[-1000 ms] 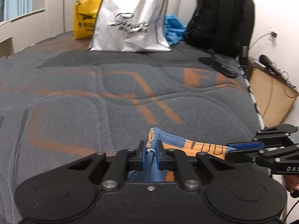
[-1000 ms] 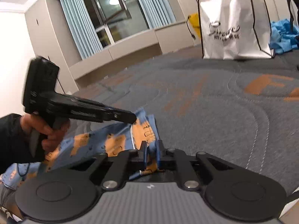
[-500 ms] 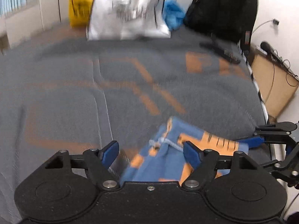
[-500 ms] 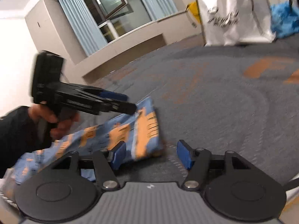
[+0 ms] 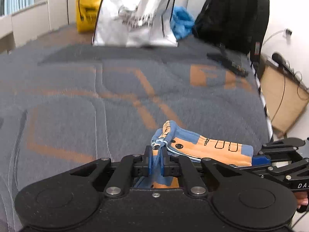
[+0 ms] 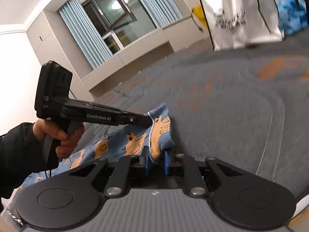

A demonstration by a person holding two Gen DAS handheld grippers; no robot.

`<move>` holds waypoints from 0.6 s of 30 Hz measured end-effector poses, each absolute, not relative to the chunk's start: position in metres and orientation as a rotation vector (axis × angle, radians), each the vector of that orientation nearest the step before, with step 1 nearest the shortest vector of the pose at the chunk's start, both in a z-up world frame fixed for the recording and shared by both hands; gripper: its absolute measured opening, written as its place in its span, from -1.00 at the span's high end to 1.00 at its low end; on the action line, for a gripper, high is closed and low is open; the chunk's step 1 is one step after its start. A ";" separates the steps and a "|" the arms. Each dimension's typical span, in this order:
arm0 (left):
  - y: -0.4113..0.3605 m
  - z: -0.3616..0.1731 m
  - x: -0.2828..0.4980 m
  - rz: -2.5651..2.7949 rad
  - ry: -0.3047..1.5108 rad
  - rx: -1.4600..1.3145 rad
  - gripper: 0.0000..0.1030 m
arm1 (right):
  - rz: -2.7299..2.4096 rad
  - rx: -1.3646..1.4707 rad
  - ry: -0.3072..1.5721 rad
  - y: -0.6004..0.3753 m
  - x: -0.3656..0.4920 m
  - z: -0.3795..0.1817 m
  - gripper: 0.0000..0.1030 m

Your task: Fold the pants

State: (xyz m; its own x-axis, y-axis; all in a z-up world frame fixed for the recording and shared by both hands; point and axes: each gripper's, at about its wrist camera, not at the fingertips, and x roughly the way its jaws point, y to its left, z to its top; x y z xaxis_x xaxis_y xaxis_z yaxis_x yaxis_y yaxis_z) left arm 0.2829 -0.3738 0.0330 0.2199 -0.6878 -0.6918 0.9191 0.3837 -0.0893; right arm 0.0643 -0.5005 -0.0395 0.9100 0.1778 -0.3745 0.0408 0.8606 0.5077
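Both grippers have just closed: left gripper [image 5: 156, 161] clamps the pants [image 5: 202, 148] at six o'clock on the bed [image 5: 77, 96]; right gripper [image 6: 156, 162] pinches their edge.

Both hand-held grippers [image 5: 156, 162] reopened, reclamped pants [image 5: 202, 147].

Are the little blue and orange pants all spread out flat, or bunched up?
Bunched up. The pants lie rumpled on the bed, with one end pinched and lifted by the left gripper and right gripper.
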 end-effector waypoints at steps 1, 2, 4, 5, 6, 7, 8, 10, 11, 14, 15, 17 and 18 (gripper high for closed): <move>-0.376 0.038 0.281 -1.157 0.705 0.364 0.85 | 0.058 0.523 0.408 -0.503 0.062 -0.035 0.69; -0.379 0.043 0.281 -1.169 0.684 0.354 0.85 | 0.039 0.509 0.393 -0.505 0.059 -0.031 0.69; -0.390 0.044 0.283 -1.185 0.675 0.331 0.85 | -0.002 0.496 0.374 -0.512 0.055 -0.025 0.69; -0.397 0.041 0.284 -1.193 0.672 0.329 0.85 | -0.023 0.498 0.373 -0.516 0.055 -0.025 0.69; -0.404 0.035 0.285 -1.195 0.674 0.335 0.84 | -0.043 0.492 0.379 -0.517 0.056 -0.025 0.68; -0.410 0.026 0.286 -1.189 0.690 0.337 0.84 | -0.066 0.479 0.387 -0.519 0.057 -0.027 0.68; -0.415 0.018 0.287 -1.178 0.713 0.341 0.83 | -0.085 0.464 0.405 -0.521 0.060 -0.031 0.68; -0.417 0.005 0.290 -1.161 0.725 0.321 0.76 | -0.095 0.451 0.448 -0.521 0.066 -0.041 0.68; -0.414 0.005 0.291 -1.160 0.721 0.293 0.68 | -0.101 0.432 0.458 -0.519 0.068 -0.046 0.65; -0.398 0.016 0.292 -1.096 0.711 0.225 0.28 | -0.121 0.377 0.450 -0.511 0.067 -0.042 0.41; -0.390 0.022 0.289 -1.074 0.690 0.212 0.16 | -0.137 0.362 0.442 -0.507 0.064 -0.039 0.31; -0.370 0.035 0.278 -1.023 0.622 0.187 -0.50 | -0.207 0.256 0.418 -0.493 0.063 -0.028 -0.16; -0.357 0.041 0.270 -0.971 0.586 0.178 -0.63 | -0.233 0.191 0.396 -0.484 0.061 -0.024 -0.25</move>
State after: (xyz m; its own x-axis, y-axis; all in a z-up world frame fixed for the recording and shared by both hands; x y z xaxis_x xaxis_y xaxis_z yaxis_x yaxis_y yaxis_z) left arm 0.2701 -0.3570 0.0408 0.4250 -0.7245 -0.5427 0.8178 0.5643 -0.1128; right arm 0.0611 -0.4842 -0.0235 0.8965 -0.1865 -0.4020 0.2607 0.9555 0.1381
